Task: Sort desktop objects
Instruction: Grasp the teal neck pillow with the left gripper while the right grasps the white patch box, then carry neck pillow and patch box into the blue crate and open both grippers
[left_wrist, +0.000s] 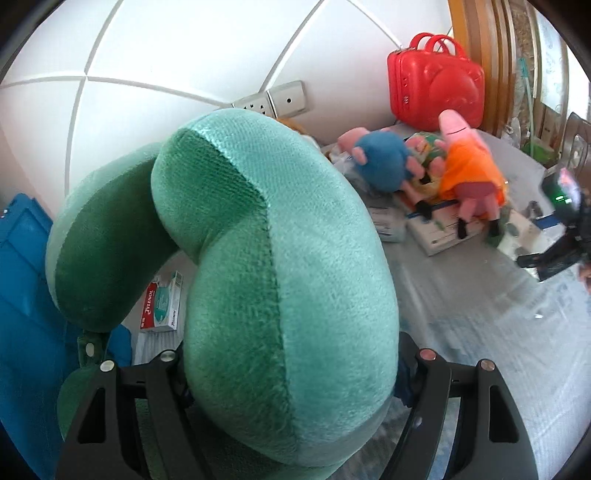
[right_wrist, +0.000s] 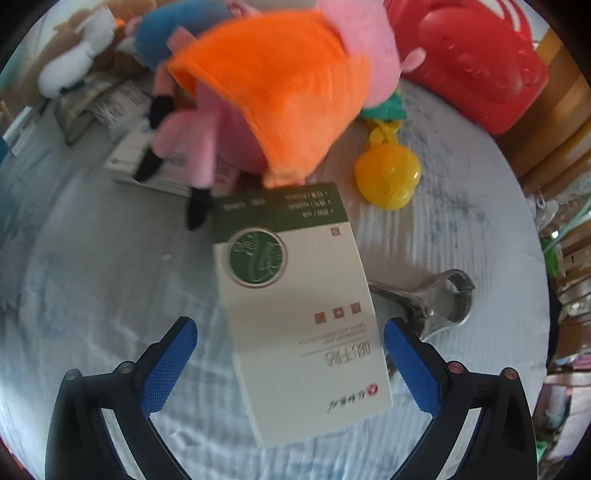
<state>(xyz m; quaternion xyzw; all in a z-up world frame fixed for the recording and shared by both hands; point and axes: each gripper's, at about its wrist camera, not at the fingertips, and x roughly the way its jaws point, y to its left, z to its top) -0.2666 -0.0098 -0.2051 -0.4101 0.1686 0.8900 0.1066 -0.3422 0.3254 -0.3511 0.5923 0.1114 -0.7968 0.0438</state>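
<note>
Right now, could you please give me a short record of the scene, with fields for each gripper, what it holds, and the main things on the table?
left gripper: fingers closed on the green neck pillow, lifted clear of the table
right gripper: fingers open, either side of the white and green box, not pressing it
box: lying flat on the pale tablecloth
beside box: metal tool, yellow plastic toy
behind box: plush pig in orange dress, red case
</note>
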